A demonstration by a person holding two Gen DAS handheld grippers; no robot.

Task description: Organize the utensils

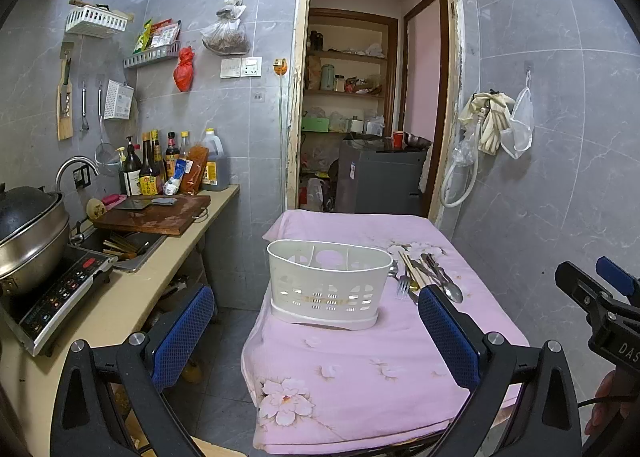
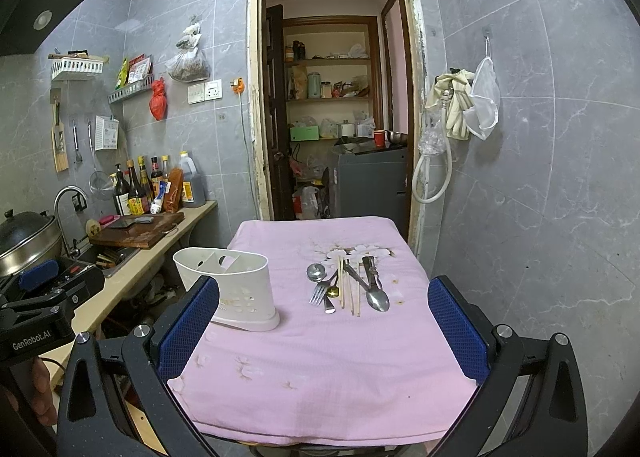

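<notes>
A white slotted utensil caddy stands on the pink cloth-covered table; it also shows in the right wrist view at the table's left side. A pile of utensils lies on the cloth to its right: spoons, a fork, chopsticks. The pile shows in the left wrist view too. My left gripper is open and empty, short of the caddy. My right gripper is open and empty, short of the pile.
A kitchen counter runs along the left with an induction cooker, a pot, a sink, a cutting board and bottles. An open doorway is behind the table. A grey tiled wall with hanging gloves is at the right.
</notes>
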